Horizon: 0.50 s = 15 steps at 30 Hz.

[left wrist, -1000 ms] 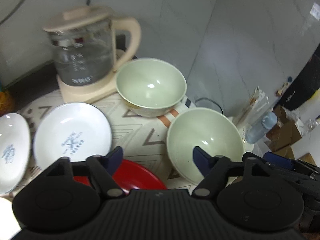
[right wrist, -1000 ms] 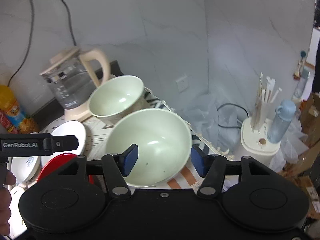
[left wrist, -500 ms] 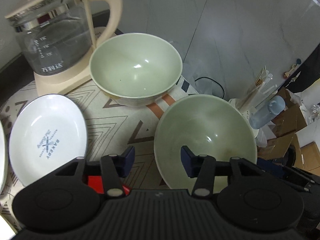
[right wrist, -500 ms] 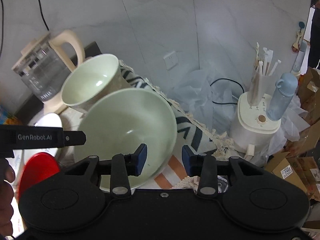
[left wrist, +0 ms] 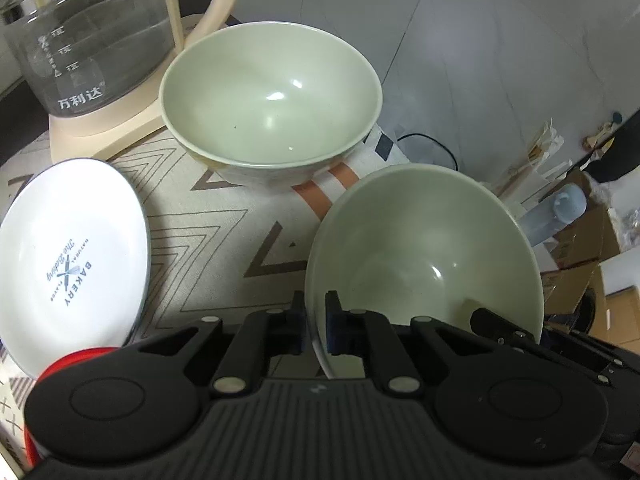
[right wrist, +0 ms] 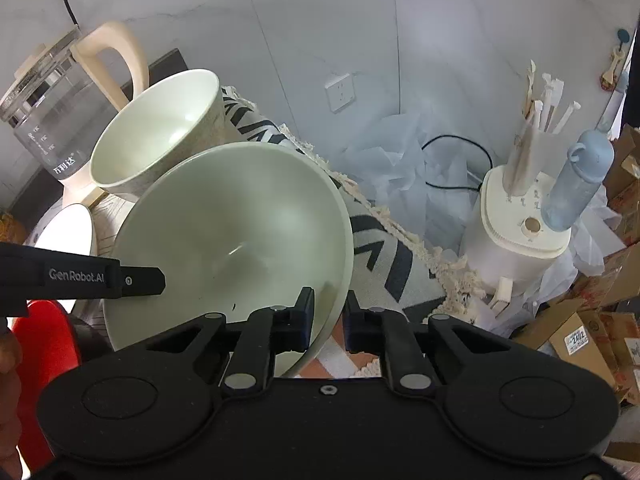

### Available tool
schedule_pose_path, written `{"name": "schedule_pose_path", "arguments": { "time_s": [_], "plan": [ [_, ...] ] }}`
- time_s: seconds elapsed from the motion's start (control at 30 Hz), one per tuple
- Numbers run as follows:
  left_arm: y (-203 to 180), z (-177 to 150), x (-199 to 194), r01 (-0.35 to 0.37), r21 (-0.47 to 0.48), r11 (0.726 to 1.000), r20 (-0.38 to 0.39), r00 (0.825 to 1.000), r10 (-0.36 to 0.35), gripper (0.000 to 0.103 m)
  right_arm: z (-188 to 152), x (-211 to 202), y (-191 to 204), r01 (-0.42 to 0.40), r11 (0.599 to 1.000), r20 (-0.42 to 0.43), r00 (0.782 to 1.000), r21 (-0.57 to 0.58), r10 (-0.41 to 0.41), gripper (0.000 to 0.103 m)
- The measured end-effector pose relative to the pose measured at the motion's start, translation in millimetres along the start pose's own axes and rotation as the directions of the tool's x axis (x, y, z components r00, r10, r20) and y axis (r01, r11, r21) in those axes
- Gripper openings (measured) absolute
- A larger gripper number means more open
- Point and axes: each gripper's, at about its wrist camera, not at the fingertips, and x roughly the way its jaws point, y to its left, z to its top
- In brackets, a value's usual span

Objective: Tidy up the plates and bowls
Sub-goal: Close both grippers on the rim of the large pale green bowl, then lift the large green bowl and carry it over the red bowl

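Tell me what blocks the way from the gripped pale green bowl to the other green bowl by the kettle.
Nothing visible does. Between the gripped pale green bowl and the second green bowl lies only bare patterned tablecloth; the white oval plate sits off to the left.

Kettle (left wrist: 88, 40) top cut by the frame edge; red plate (left wrist: 80, 360) mostly hidden behind left tongs (left wrist: 316, 326).
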Motion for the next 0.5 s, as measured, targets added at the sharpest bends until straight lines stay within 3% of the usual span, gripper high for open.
{"name": "schedule_pose_path", "arguments": {
  "time_s": [0.5],
  "plan": [
    [12.2,4.3,-58.5,0.019,-0.033,0.999,0.14,0.99,-0.015,0.008,19.5,-43.2,13.5,-0.039,0.999,0.139,0.99,-0.021,0.041,0.015]
  ]
}}
